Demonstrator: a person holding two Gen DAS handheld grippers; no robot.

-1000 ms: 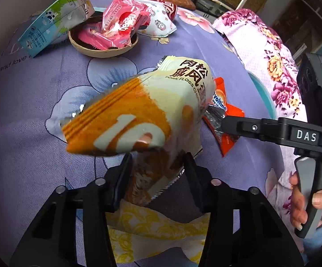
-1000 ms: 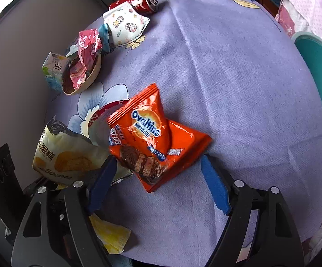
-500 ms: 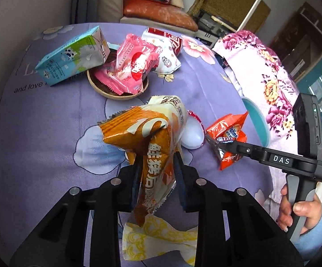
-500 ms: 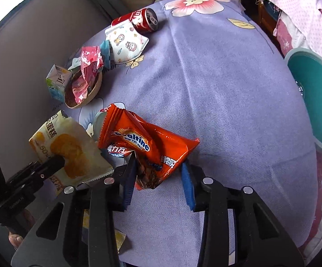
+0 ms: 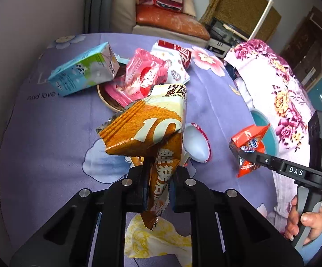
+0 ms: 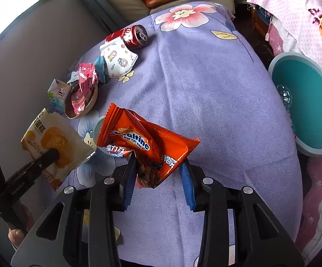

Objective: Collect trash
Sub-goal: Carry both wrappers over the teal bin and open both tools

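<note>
My left gripper (image 5: 158,178) is shut on an orange-and-cream cake wrapper (image 5: 147,129), which hangs crumpled above the purple floral tablecloth (image 5: 49,144). My right gripper (image 6: 158,175) is shut on an orange Ovaltine wrapper (image 6: 143,142), its blue pads pinching the lower end, and the wrapper is lifted off the cloth. In the right wrist view the cake wrapper (image 6: 54,142) shows at the left, pinched in the left gripper (image 6: 52,153). In the left wrist view the Ovaltine wrapper (image 5: 249,146) shows at the right, in the right gripper (image 5: 245,155).
A bowl (image 5: 104,98) of pink wrappers, a blue milk carton (image 5: 83,73), a face mask (image 6: 118,60) and a red can (image 6: 129,36) sit at the table's far side. A white lid (image 5: 196,142) and a yellow wrapper (image 5: 156,240) lie nearer. A teal bin (image 6: 316,111) stands right of the table.
Both grippers rose with their wrappers. The left jaws squeezed tighter on the cake wrapper. The right jaws closed on the Ovaltine wrapper and lifted it off the cloth.
</note>
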